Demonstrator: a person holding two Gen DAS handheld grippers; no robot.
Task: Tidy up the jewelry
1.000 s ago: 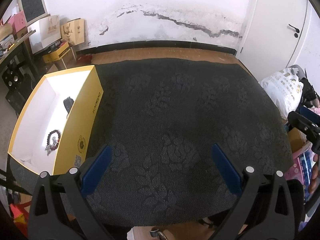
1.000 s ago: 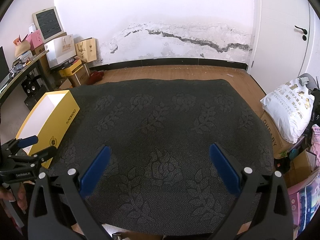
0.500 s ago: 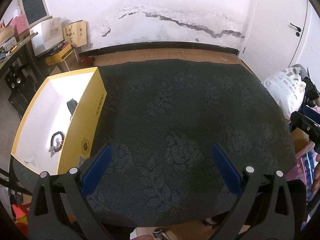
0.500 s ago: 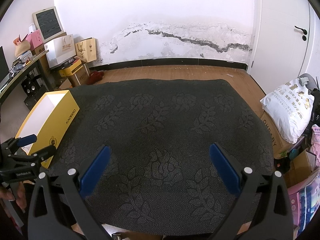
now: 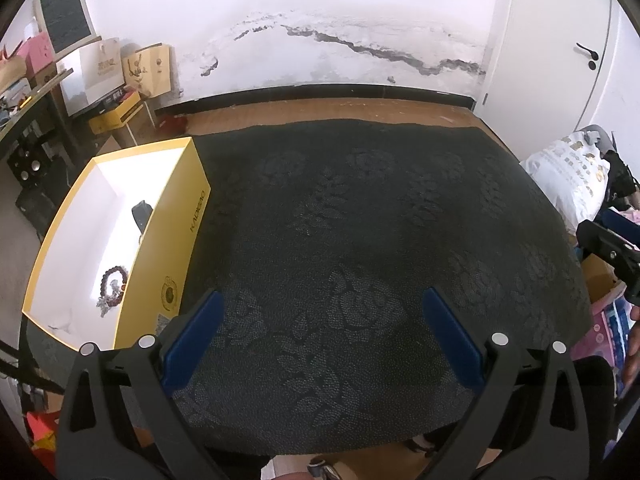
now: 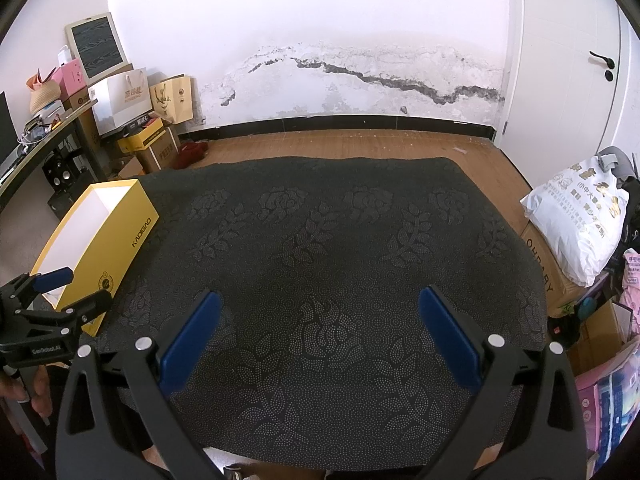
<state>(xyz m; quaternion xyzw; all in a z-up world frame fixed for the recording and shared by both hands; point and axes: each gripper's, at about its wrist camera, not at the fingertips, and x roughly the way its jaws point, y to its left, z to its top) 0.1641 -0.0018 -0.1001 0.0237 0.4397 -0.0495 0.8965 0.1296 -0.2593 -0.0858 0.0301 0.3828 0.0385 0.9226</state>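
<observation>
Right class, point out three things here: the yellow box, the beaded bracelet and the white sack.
yellow box [image 5: 191, 227], left wrist view, on its outer yellow side wall.
beaded bracelet [image 5: 113, 285], left wrist view, on the ring of dark beads inside the box.
white sack [image 6: 576, 216], right wrist view, on its printed face.

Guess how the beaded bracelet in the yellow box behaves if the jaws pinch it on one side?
The beaded bracelet is a loop of separate round beads, so it will probably sag rather than hold its ring. Smooth beads may slip or roll between flat blue pads. It lies close to the wall of the yellow box, so reach looks cramped.
</observation>
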